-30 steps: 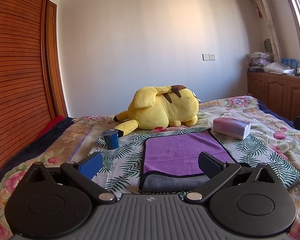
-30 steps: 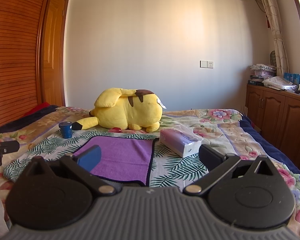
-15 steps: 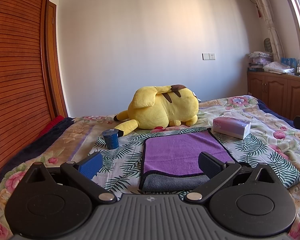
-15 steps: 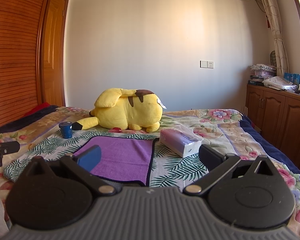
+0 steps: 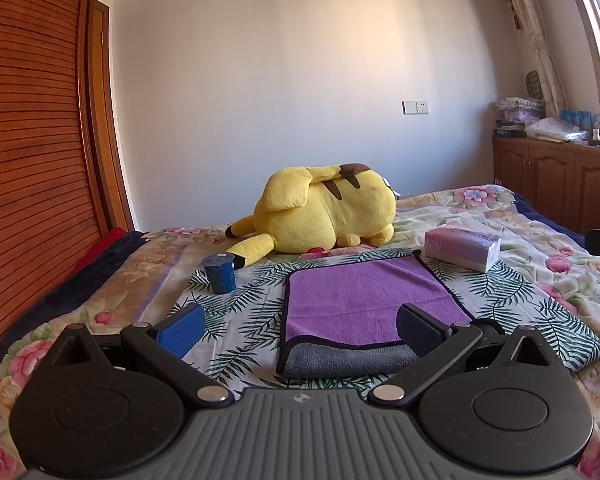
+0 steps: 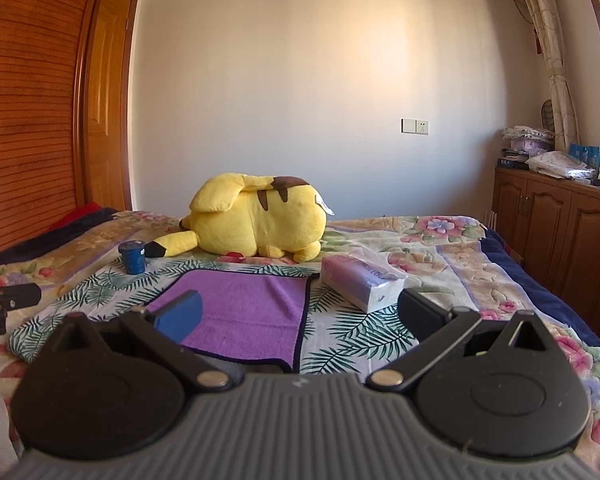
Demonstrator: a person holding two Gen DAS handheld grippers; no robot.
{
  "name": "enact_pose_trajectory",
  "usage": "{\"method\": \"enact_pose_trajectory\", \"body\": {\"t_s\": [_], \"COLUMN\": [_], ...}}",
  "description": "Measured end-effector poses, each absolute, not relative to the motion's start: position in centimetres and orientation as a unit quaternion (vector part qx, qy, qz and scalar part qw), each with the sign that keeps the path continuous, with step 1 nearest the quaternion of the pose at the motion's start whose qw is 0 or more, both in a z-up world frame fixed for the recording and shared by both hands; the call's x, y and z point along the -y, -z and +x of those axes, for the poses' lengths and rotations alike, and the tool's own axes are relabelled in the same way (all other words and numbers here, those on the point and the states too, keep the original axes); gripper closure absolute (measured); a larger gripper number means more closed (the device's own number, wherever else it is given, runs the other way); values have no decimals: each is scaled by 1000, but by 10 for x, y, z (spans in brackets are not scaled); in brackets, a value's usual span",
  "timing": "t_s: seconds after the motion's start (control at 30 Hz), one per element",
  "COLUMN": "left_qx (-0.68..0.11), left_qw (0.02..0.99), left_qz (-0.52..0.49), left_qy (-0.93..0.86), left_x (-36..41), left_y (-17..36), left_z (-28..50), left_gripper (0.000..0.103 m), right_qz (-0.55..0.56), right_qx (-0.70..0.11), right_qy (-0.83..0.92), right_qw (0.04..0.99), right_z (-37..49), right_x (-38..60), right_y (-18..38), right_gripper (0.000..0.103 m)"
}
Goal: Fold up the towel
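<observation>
A purple towel with a dark border lies flat on the leaf-print bedspread; its near edge is turned over and shows the grey underside. My left gripper is open and empty, just short of that near edge, its right finger over the towel's near right corner. In the right wrist view the towel lies ahead to the left. My right gripper is open and empty, near the towel's right edge.
A yellow plush toy lies behind the towel. A blue cup stands to the towel's left. A tissue pack lies to its right. Wooden wardrobe on the left, cabinets on the right.
</observation>
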State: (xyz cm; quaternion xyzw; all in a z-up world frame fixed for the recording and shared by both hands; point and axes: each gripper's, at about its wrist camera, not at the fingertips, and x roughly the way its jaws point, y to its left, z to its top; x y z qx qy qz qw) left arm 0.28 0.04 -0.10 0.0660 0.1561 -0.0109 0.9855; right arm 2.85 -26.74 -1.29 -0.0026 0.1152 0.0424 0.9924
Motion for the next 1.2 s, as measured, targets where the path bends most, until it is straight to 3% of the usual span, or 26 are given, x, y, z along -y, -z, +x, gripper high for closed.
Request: {"method": "enact_pose_trajectory", "body": {"t_s": [0.83,0.9,0.97,1.2], "left_qx": [-213,-218,-223,-240], "left_qw": [974,972,971,966], "left_qz": [71,72,73,79], "left_qy": [38,40,41,48], "left_x": [3,3,3,4], "left_y": [14,15,16,22], "left_z": [33,37,41,58], "left_gripper": [16,16,16,17], "right_qz": [-14,-18,-21,-31], "right_qx": [-198,-204,-212,-236], "right_qy": [-70,-73,-78,-96], "right_qw": [978,976,974,966], "right_z": [69,73,79,95], "right_x": [255,253,251,245], "right_y": [32,34,35,42], "right_gripper": [1,3,14,15]}}
